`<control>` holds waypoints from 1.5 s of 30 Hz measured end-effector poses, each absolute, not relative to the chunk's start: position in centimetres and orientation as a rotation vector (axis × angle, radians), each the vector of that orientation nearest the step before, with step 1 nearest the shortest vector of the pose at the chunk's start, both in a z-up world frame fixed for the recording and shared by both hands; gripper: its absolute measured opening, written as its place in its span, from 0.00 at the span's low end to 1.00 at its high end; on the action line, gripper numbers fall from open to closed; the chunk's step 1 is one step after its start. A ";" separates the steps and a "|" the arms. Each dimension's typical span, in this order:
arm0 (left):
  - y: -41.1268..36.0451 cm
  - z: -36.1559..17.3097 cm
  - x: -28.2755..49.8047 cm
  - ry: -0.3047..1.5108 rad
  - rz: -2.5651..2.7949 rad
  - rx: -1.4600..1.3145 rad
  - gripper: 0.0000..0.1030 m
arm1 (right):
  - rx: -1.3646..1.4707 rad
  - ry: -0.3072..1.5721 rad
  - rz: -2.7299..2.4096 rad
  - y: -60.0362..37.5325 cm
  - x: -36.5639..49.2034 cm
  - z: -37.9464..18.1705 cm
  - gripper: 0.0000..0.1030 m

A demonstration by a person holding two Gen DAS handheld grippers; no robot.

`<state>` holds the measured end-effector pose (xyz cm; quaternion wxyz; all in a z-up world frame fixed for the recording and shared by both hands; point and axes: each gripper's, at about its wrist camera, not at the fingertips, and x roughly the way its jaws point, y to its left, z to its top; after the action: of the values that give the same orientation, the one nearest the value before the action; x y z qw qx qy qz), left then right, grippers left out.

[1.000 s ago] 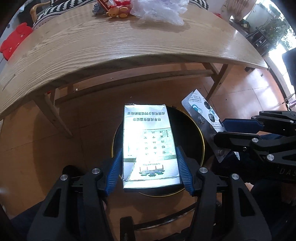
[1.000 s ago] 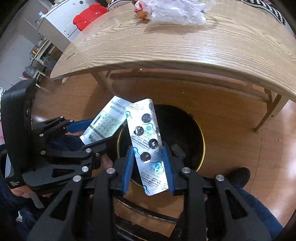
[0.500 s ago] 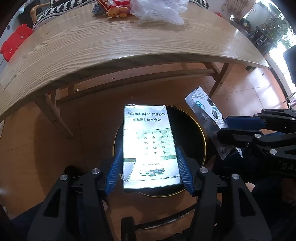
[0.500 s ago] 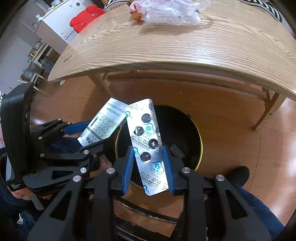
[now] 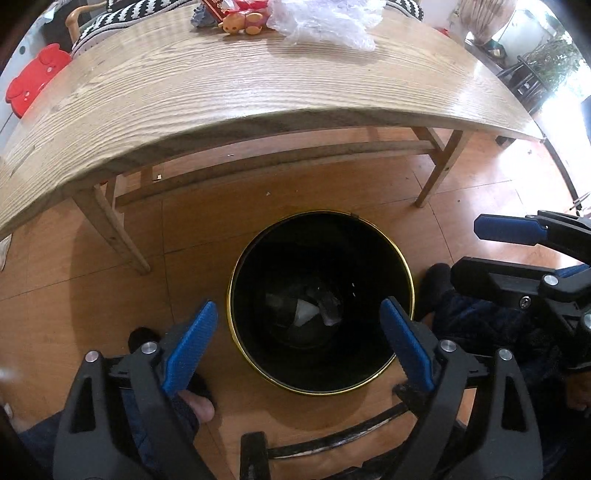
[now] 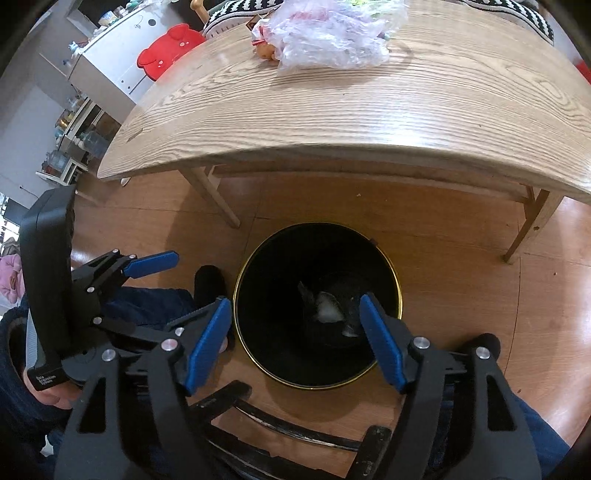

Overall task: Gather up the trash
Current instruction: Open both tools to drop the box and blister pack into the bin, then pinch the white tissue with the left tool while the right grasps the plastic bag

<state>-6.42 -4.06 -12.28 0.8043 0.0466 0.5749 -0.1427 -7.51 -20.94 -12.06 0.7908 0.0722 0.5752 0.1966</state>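
Both grippers hang over the black bin (image 5: 320,236) at lower centre to drop trash in. Left gripper (image 5: 295,332) and right gripper (image 6: 295,334) jaws just opened, empty; scraps (image 5: 306,308) lie inside.

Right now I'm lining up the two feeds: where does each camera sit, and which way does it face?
Left wrist: rides the left gripper, looking steeply down into the black bin; its blue fingers stand open and empty, the right gripper at the right edge, a foot under it.
Right wrist: rides the right gripper, also aimed down into the bin; open, empty, with the left gripper and the hand holding it at left.
Shared: bin with scraps at its bottom, wooden table, plastic bag, floor.
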 end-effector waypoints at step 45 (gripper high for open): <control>-0.7 -4.6 19.4 0.973 -0.307 -0.037 0.88 | 0.132 1.037 0.262 -20.3 10.2 -9.2 0.80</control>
<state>19.39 -0.71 -4.56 0.8724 -0.0179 0.4657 -0.1471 10.24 -20.32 -9.17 0.8582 0.0629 0.4939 0.1249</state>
